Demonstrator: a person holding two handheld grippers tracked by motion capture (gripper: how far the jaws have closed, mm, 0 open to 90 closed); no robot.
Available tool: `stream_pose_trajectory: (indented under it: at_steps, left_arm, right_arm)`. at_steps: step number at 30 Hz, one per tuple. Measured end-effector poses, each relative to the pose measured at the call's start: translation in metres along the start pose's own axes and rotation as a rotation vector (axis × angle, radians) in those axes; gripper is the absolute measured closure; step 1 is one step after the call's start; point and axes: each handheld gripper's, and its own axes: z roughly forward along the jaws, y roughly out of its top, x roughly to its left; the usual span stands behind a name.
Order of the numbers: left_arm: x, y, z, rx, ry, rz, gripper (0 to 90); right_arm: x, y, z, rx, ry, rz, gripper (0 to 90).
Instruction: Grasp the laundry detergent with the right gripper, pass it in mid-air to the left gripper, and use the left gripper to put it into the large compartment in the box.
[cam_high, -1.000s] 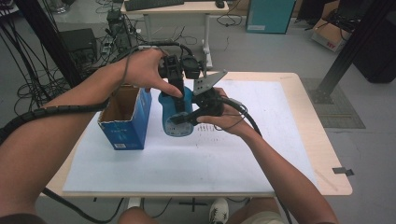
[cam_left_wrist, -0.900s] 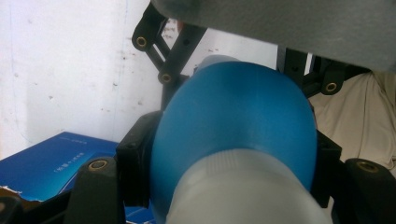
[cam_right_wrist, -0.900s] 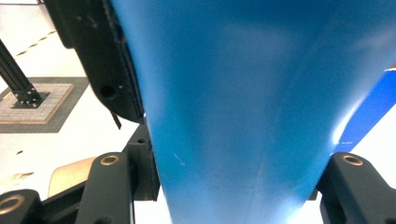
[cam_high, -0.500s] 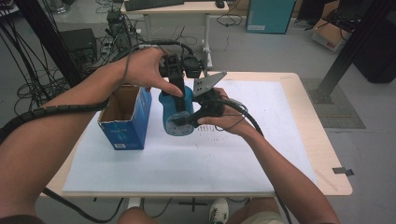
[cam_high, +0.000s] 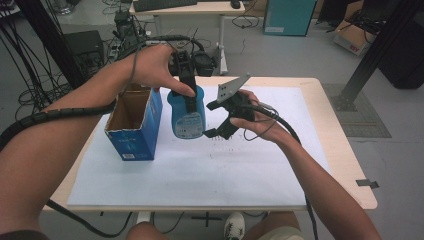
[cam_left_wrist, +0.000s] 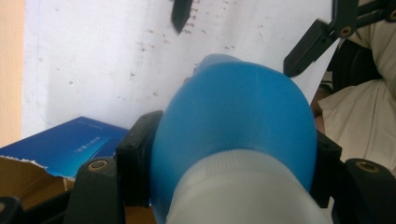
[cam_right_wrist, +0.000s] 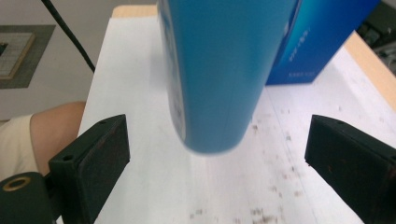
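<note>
While the left gripper (cam_high: 186, 85) clamps the blue bottle (cam_high: 187, 116) near its upper end, the bottle hangs clear above the white sheet (cam_high: 200, 170) that covers the surface (cam_high: 345, 165), its rounded bottom pointing down toward the paper. Seen from the left gripper view, the two black jaws press on either side of the bottle's (cam_left_wrist: 233, 135) blue body just past its pale neck, so the grip is firm on both flanks. The right gripper (cam_high: 220, 117) sits just beside the bottle on its right, and its jaws have just been opening: in the right gripper view they stand wide apart, with the bottle (cam_right_wrist: 219, 70) in the space ahead of them but touched by neither pad. A grey three-cornered plate (cam_high: 231, 90) tops that gripper, and a dark cable (cam_high: 280, 122) trails from it over the person's right hand (cam_high: 260, 122). The person's left hand (cam_high: 155, 67) wraps the left gripper from above. An open blue carton (cam_high: 131, 131) stands upright on the sheet just left of the bottle, its brown inside showing. Small dark specks dot the sheet below the bottle.
</note>
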Motion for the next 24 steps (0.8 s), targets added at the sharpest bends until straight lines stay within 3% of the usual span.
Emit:
stream_pose_trajectory:
  at_steps: [6, 8, 10, 11, 14, 24]
  left_arm:
    - [0.005, -0.002, -0.009, -0.009, 0.001, -0.06, 36.0]
    - [0.009, -0.003, -0.012, 0.0, -0.011, -0.087, 36.0]
    - [0.011, -0.005, -0.016, -0.023, -0.012, -0.155, 36.0]
    - [0.011, -0.005, -0.016, -0.023, -0.012, -0.155, 36.0]
    - [0.017, -0.01, -0.024, -0.016, 0.001, -0.197, 36.0]
    - [0.032, -0.025, -0.056, -0.01, 0.055, -0.306, 36.0]
  right_arm:
    - [-0.006, -0.008, -0.016, 0.054, -0.017, -0.012, 6.4]
    - [-0.01, -0.01, -0.027, 0.09, -0.051, 0.019, 6.4]
    - [-0.011, -0.011, -0.034, 0.102, -0.086, 0.02, 6.3]
    - [-0.011, -0.011, -0.034, 0.102, -0.086, 0.02, 6.3]
    - [-0.015, -0.016, -0.05, 0.089, -0.133, 0.042, 6.3]
    - [-0.017, -0.025, -0.074, 0.168, -0.158, 0.093, 7.4]
